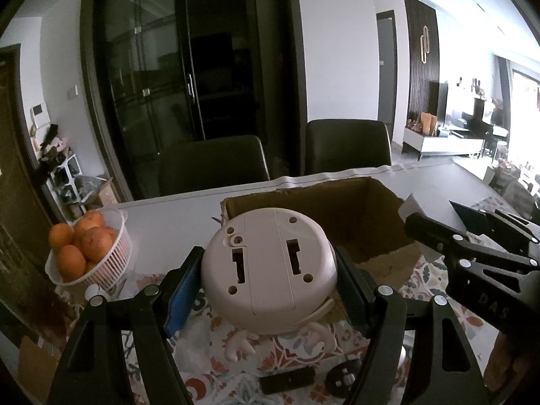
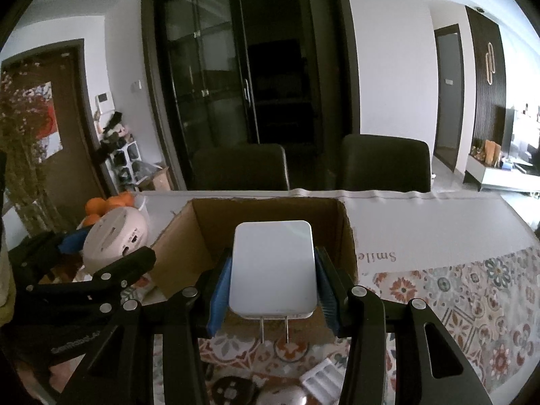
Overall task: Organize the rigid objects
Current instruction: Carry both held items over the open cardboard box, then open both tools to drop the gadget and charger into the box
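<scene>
My left gripper [image 1: 270, 280] is shut on a round pale pink gadget [image 1: 270, 266] with antler-shaped feet, held above the patterned cloth just short of an open cardboard box [image 1: 371, 209]. Its flat underside faces the camera. My right gripper [image 2: 273, 276] is shut on a white plug adapter [image 2: 274, 266] with two metal prongs, held over the near edge of the same box [image 2: 189, 236]. The pink gadget also shows in the right wrist view [image 2: 114, 236], left of the box. The right gripper's fingers [image 1: 472, 256] show in the left wrist view.
A white basket of oranges [image 1: 84, 253] stands at the left on the white table [image 1: 175, 216]. Small dark gadgets [image 1: 287, 383] and a round remote [image 2: 233, 389] lie on the cloth below the grippers. Two dark chairs [image 1: 347, 145] stand behind the table. Dried flowers [image 2: 20, 155] stand far left.
</scene>
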{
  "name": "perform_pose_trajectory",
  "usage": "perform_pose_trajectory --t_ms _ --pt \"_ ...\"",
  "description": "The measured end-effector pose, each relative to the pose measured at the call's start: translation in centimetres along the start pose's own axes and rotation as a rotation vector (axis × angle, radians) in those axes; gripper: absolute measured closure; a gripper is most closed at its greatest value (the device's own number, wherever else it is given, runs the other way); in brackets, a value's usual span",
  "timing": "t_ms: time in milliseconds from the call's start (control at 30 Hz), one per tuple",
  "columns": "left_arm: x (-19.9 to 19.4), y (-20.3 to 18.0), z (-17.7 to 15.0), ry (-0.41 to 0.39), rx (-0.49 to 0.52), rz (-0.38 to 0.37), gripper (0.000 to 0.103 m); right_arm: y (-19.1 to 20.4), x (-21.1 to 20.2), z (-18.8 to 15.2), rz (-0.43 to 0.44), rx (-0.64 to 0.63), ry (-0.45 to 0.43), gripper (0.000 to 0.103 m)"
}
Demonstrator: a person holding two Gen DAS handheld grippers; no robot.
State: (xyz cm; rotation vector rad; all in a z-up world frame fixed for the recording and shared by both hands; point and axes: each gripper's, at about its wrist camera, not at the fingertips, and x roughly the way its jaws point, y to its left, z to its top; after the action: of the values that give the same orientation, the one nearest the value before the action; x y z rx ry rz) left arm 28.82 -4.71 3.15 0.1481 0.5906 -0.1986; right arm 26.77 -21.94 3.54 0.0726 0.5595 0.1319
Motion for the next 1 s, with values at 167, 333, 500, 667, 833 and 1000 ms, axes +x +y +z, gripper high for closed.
perform_pose_trajectory --t_ms 167,333,500,667,833,1000 --pt "1.5 0.2 1.0 0.025 -0.007 -0.015 0.029 -0.7 1.5 1.3 0.004 0.003 0.023 0.056" --pt "3.0 0.6 1.6 0.044 -0.012 -0.005 0.029 -0.8 3.1 2.2 -0.004 -0.023 0.049 0.056" --pt "4.8 1.2 2.0 0.071 -0.015 -0.006 0.029 -0.7 4.7 2.7 -0.001 -0.036 0.075 0.056" --pt "6.7 1.6 2.1 0.105 -0.017 -0.006 0.029 -0.7 6.5 2.9 0.0 -0.041 0.11 0.057" --pt "8.4 1.7 2.0 0.152 -0.027 -0.028 0.029 -0.9 8.3 2.6 0.005 -0.036 0.15 0.057" --pt "9.1 1.4 1.6 0.173 -0.032 -0.046 0.029 -1.3 8.6 2.4 0.001 -0.026 0.144 0.051"
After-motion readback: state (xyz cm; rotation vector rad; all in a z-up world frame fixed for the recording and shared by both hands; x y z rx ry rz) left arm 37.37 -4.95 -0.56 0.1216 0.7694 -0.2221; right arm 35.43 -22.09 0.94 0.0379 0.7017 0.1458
